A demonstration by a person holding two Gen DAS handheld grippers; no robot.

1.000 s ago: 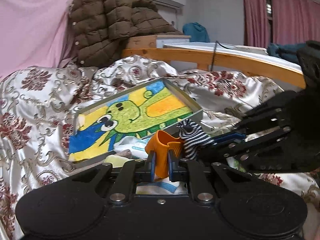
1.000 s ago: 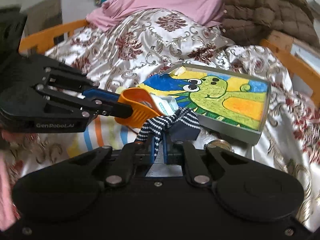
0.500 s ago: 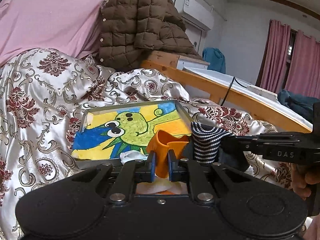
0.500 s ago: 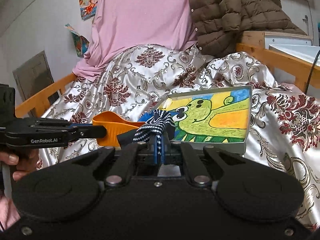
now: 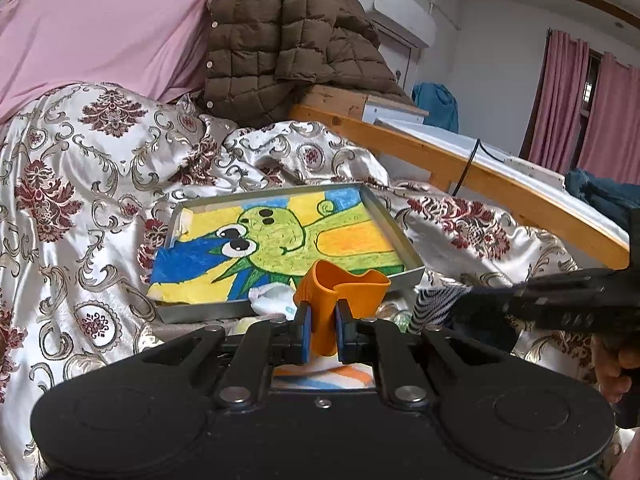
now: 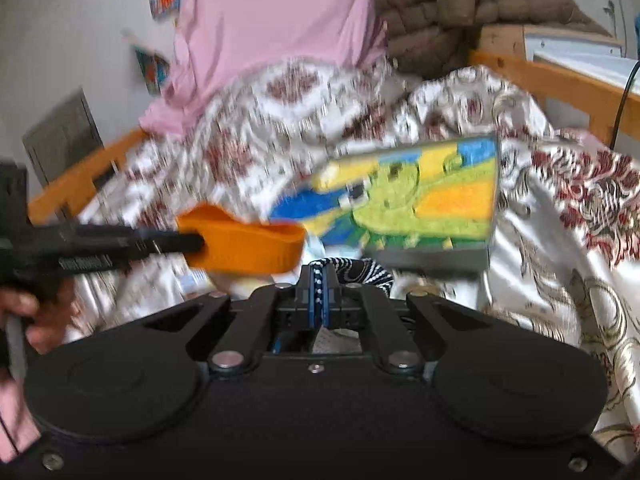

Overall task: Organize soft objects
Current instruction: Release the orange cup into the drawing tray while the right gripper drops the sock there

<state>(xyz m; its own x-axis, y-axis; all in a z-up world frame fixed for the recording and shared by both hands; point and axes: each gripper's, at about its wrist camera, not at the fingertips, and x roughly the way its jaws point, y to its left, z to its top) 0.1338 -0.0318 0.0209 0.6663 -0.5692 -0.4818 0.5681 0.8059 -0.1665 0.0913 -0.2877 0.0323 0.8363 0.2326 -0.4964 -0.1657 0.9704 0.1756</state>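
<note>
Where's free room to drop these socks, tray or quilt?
Tray interior is bare across the dinosaur drawing; only its near edge is crowded by a white sock. Open floral quilt lies left of the tray, below the pink cloth. Right side: quilt folds, wooden rail.

A bed with an orange wooden frame (image 5: pixel 472 168) carries everything, covered by a shiny cream quilt (image 5: pixel 80 184) patterned with dark red flowers. On the quilt lies a shallow grey tray (image 5: pixel 400 236) lined with a cartoon drawing. A white cloth (image 5: pixel 272 300) lies just beside the tray's near rim. Behind the tray, a brown quilted jacket (image 5: pixel 288 40) and a pink cloth (image 5: pixel 100 24) are piled.
</note>
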